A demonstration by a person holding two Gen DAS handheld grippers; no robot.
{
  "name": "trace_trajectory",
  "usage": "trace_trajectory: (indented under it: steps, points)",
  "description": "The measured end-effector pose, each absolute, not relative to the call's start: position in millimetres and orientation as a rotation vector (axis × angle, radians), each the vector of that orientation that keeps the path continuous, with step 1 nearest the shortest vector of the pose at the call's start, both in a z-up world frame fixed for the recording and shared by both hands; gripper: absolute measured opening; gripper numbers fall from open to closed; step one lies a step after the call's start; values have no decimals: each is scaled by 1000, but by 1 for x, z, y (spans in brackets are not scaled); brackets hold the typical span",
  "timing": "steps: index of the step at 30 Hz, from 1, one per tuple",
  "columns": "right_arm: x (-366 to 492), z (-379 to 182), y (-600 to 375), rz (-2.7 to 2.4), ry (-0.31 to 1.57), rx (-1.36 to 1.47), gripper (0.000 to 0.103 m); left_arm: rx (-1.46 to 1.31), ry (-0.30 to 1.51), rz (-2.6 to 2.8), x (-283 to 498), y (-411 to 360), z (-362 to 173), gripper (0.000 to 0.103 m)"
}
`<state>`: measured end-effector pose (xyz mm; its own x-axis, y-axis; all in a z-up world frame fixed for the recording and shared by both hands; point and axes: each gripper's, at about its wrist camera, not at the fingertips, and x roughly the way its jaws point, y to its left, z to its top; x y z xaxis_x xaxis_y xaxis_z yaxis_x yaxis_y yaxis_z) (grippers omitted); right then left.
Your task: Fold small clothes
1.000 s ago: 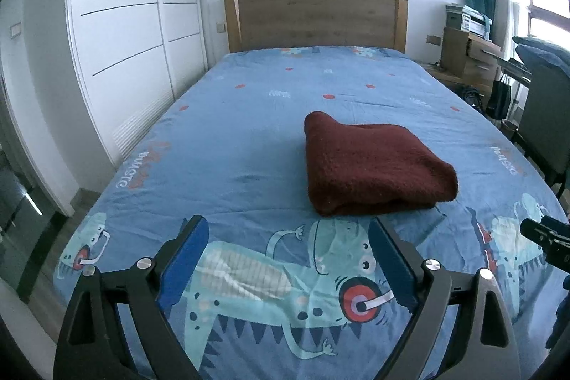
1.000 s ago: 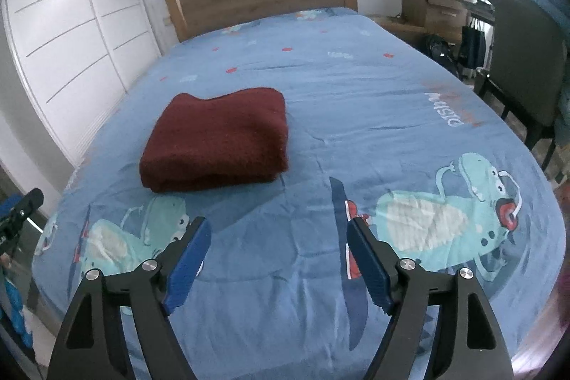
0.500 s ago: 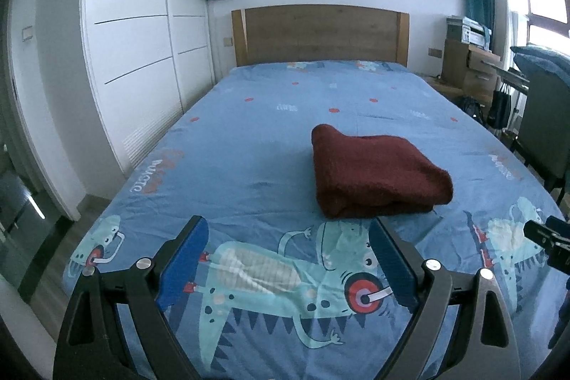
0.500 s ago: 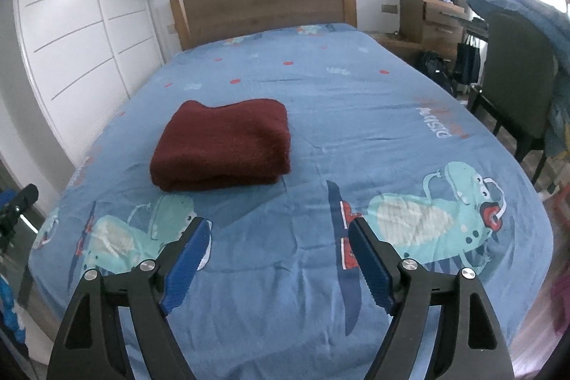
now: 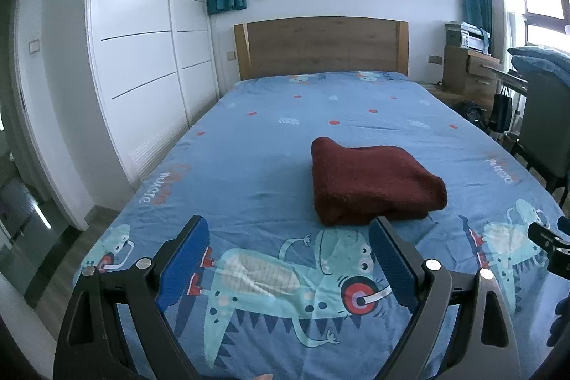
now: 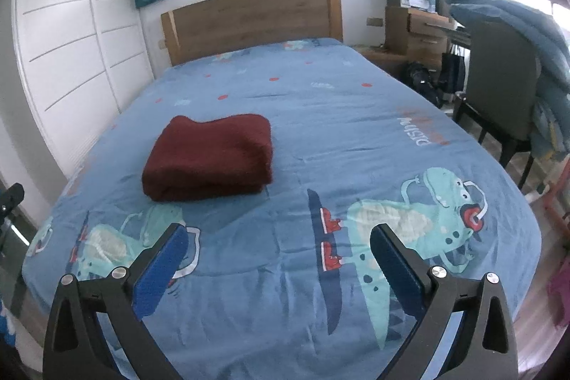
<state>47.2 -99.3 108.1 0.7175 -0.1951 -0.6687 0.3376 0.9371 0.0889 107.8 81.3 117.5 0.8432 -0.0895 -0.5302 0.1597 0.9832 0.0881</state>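
Through the left wrist camera I see my left gripper [image 5: 288, 248] with jaws wide apart and nothing between them, above the blue dinosaur-print bed [image 5: 249, 159]. The dark red folded garment [image 5: 374, 184] lies on the bed just beyond the right finger.

Through the right wrist camera, my right gripper [image 6: 279, 250] also has its jaws apart and bare; the garment [image 6: 210, 157] lies ahead to the left, well apart.
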Motion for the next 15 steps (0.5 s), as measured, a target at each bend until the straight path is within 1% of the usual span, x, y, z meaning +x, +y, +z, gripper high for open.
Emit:
trace_trajectory:
  steps: [15]
  points:
    - [39,110,-103,-350,671,171,102,160,551,-114,105,70,111,89]
